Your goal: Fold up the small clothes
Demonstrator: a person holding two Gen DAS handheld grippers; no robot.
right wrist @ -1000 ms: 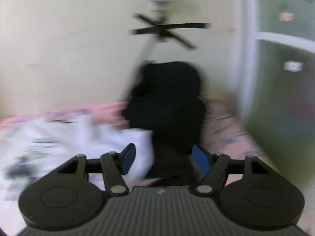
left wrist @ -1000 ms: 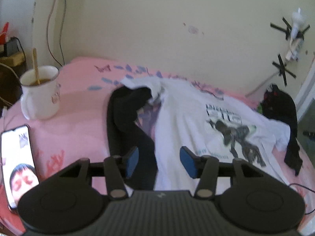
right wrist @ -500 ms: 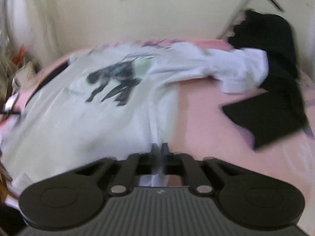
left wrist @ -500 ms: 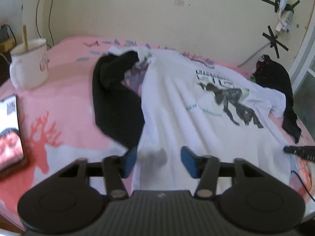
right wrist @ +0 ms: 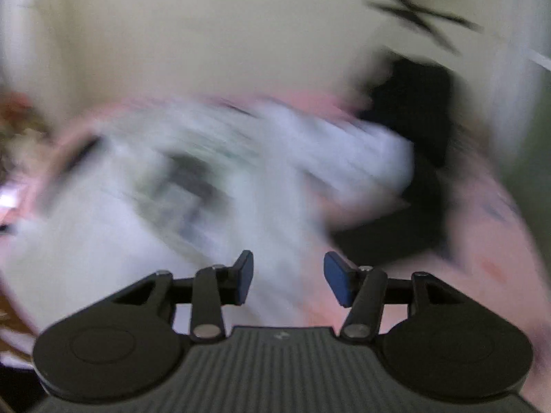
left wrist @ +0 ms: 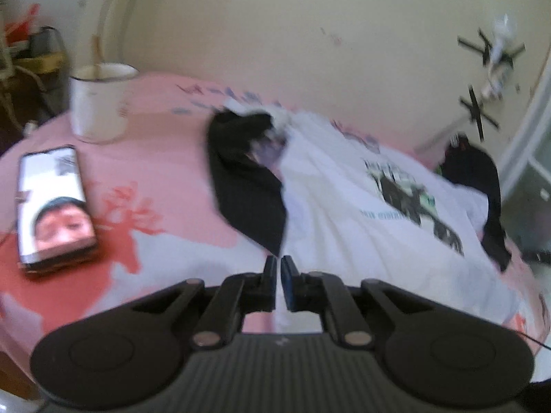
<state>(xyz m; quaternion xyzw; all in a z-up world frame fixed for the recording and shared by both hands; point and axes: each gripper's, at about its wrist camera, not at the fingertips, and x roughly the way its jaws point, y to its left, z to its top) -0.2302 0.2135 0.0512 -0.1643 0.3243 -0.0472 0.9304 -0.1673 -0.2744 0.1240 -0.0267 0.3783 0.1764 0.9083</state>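
Your left tool (left wrist: 279, 273) has clenched since half a second ago, at the near hem of the white T-shirt (left wrist: 347, 206) spread on the pink bed (left wrist: 165, 172); whether it pinches cloth is unclear. Your right tool (right wrist: 287, 280) has released, fingers apart.

White mug (left wrist: 99, 102) with stick, lit phone (left wrist: 53, 203) nearby, pink bedsheet (left wrist: 155, 158), cream wall (left wrist: 292, 34)

A home bedroom: a bed under a pink printed sheet (left wrist: 165, 172) against a cream wall (left wrist: 310, 34), with a white enamel mug (left wrist: 100, 103), a lit smartphone (left wrist: 53, 203) and loose clothes.
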